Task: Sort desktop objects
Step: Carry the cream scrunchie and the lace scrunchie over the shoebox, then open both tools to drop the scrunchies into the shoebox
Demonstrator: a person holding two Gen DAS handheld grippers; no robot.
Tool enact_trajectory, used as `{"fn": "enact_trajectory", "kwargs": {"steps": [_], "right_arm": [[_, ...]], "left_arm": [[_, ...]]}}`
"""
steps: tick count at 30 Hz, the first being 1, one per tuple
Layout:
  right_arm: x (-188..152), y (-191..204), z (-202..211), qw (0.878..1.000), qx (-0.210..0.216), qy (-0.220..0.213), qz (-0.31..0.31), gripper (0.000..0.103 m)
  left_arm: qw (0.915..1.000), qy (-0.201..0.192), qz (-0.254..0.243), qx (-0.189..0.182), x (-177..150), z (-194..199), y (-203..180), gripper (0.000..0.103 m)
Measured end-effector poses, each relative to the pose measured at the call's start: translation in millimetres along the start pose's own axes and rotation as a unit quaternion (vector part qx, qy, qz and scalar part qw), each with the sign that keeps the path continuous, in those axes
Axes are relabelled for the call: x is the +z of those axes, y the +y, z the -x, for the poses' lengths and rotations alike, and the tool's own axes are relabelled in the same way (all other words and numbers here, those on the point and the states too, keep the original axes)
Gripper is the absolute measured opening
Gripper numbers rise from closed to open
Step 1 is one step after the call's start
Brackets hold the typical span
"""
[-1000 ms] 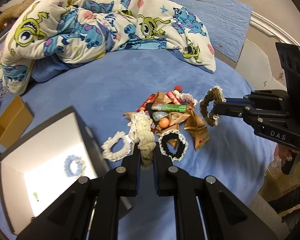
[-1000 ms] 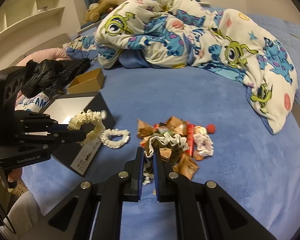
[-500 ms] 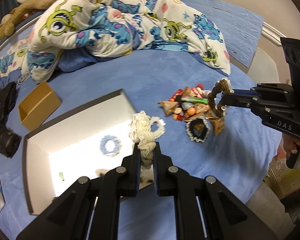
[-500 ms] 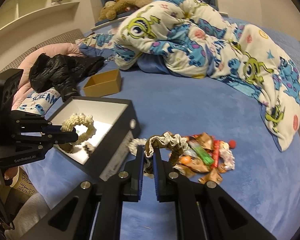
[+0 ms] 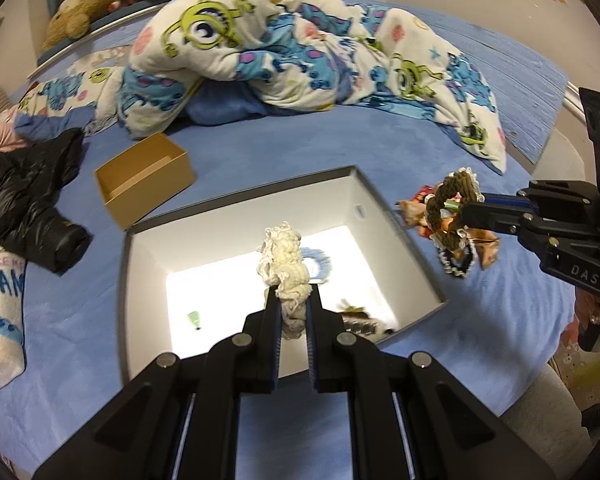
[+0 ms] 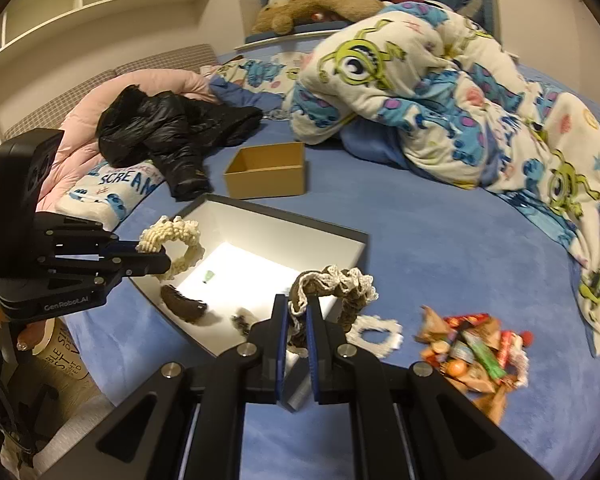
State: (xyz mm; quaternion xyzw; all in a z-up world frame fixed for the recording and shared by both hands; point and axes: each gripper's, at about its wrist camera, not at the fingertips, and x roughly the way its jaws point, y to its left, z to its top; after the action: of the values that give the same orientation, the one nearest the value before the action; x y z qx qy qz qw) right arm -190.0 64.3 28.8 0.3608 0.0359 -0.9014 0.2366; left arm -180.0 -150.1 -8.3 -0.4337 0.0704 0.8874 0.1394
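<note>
My left gripper (image 5: 293, 304) is shut on a cream scrunchie (image 5: 283, 258) and holds it over the open white-lined box (image 5: 139, 256); it also shows in the right wrist view (image 6: 171, 240). My right gripper (image 6: 297, 312) is shut on a brown scrunchie (image 6: 340, 288) with cream trim, near the box's (image 6: 340, 236) right corner; it also shows in the left wrist view (image 5: 454, 200). The box holds a blue scrunchie (image 5: 314, 258), a dark item (image 6: 183, 306) and a small green bit (image 6: 208, 276). A white scrunchie (image 6: 376, 336) and a snack pile (image 6: 476, 352) lie on the blue bed.
A small brown cardboard box (image 6: 265, 174) stands behind the white box. A black jacket (image 6: 167, 132) and a pink quilt (image 6: 83, 120) lie to the left. A patterned duvet (image 6: 440, 92) is heaped at the back. A plush toy (image 6: 320, 6) lies beyond it.
Both grippers have moved left with their scrunchies. The cream scrunchie now hangs over the box's inside, and the brown one has come from the snack pile to the box's right corner.
</note>
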Motion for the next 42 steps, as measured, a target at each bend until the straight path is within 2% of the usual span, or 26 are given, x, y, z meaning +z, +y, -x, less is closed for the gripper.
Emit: {"fn": "enact_trajectory", "kwargs": {"steps": [9, 15, 26, 37, 40, 42], "right_arm": [[9.7, 42.3, -44.3, 1.0, 0.017, 0.017, 0.013, 0.009], [10.1, 58.5, -70.8, 0.999, 0.023, 0.03, 0.009, 0.009], [6.2, 68.1, -113.0, 0.998, 0.006, 0.056, -0.008, 0.009], [4.6, 67.4, -130.0, 0.997, 0.0, 0.072, -0.009, 0.009], [3.7, 64.9, -133.9, 0.997, 0.0, 0.08, -0.013, 0.013], [2.9, 62.4, -136.2, 0.996, -0.005, 0.085, -0.017, 0.015]], "left_arm": [[0.9991, 0.015, 0.038, 0.014, -17.0, -13.7, 49.4, 0.011], [0.9984, 0.025, 0.047, 0.02, -26.4, -28.3, 68.3, 0.011], [0.9957, 0.042, 0.079, 0.023, -33.7, -57.6, 89.7, 0.011], [0.9934, 0.07, 0.086, 0.03, -39.7, -82.3, 91.4, 0.012], [0.9925, 0.078, 0.089, 0.032, -40.5, -86.3, 92.4, 0.02], [0.9924, 0.078, 0.085, 0.042, -40.3, -85.6, 91.6, 0.05]]}}
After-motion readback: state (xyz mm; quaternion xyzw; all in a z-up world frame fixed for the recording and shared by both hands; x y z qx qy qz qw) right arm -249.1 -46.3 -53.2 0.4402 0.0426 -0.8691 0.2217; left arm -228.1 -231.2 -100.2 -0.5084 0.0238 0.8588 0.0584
